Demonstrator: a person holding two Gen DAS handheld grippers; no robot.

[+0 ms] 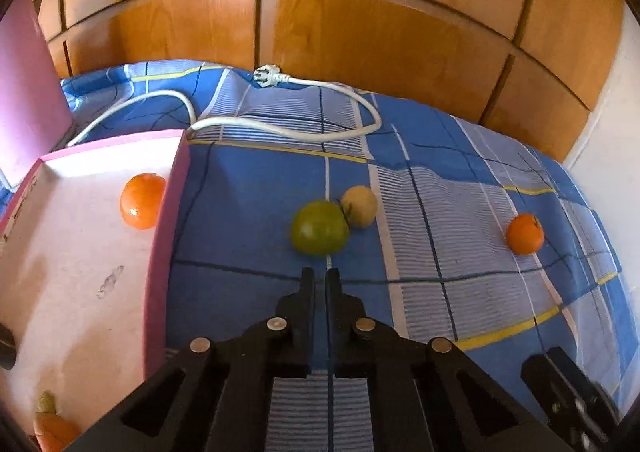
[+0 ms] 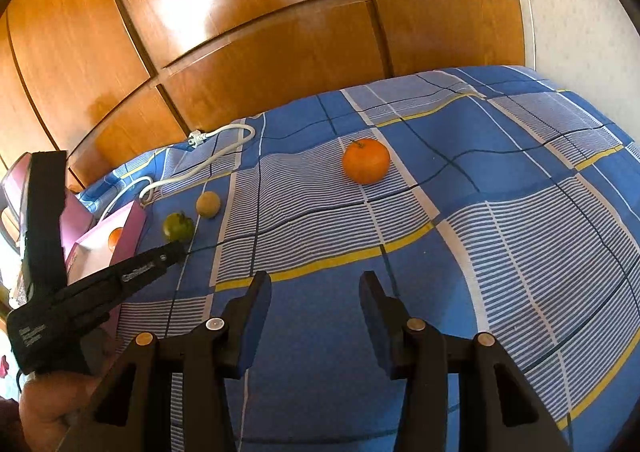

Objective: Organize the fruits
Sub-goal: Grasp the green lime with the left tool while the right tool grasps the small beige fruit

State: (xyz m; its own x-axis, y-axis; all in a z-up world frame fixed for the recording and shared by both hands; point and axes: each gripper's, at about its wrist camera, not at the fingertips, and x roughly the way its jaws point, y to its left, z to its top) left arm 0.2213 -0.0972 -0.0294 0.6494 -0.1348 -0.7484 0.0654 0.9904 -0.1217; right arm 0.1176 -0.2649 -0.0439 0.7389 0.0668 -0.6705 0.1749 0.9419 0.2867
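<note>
Your left gripper (image 1: 320,278), lower centre, is closed on nothing, just short of the green fruit (image 1: 320,228). Your right gripper (image 2: 316,284) gapes partway, empty.

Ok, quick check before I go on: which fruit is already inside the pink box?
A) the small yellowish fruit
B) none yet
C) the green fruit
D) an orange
D: an orange sits inside the pink box against its wall, while the green fruit and the small yellowish fruit lie touching on the blue checked cloth, and a second orange lies apart further right.
</note>
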